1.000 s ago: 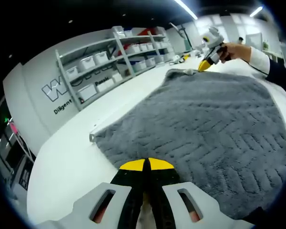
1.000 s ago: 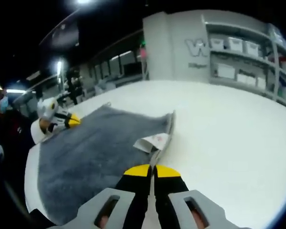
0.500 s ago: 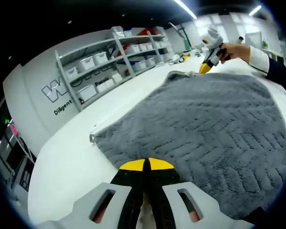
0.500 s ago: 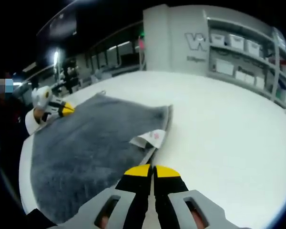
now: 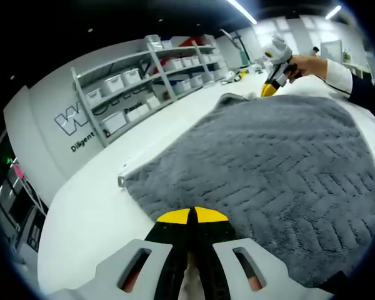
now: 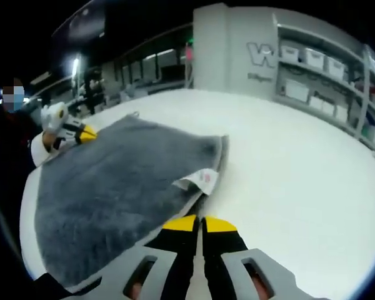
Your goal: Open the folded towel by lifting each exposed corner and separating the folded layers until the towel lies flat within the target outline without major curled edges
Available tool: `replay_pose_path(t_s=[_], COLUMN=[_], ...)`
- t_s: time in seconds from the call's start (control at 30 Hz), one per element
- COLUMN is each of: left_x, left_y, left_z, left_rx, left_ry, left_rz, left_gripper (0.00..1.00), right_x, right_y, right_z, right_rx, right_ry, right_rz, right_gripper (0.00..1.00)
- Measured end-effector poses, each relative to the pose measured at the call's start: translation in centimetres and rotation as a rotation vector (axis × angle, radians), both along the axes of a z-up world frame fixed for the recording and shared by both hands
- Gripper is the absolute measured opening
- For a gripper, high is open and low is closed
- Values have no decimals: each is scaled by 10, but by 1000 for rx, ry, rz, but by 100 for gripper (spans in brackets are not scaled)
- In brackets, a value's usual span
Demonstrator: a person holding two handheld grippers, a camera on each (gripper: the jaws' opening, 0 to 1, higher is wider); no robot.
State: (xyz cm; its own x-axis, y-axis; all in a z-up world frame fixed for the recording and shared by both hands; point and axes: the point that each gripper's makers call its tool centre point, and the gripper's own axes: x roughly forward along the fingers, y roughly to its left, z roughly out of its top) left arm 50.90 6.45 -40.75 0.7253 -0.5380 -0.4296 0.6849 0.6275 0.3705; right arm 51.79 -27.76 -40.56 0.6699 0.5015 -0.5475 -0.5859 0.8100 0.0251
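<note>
Grey towel (image 5: 269,162) is spread out on the white bench (image 5: 94,212), with a white label (image 6: 200,180) flipped up at one edge. Left gripper (image 5: 192,216) has its fingers pinched together on the near towel edge. Right gripper (image 6: 200,223), same deal, clamped on its own edge by the label.
</note>
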Motion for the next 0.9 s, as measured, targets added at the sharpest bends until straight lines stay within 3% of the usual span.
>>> replay_pose_path(t_s=[0.07,0.27,0.4,0.7,0.9], left_x=[1,1,0,0,0], left_y=[1,0,0,0,-1], left_z=[0,0,0,0,0], left_rx=[-13,-15,-15,-24,-45], left_ry=[10,10,9,8,12], left_rz=[2,1,1,2,5], left_gripper=[1,1,1,1,1], right_x=[0,3,3,-4,-7], right_y=[2,-3,-2,15,22], right_z=[7,7,13,9,-2], right_rx=[47,12,35,86,78], right_ry=[-12,-38,-56,-18,24], right_rz=[-1,-3,0,66,91], right_gripper=[0,0,0,0,7])
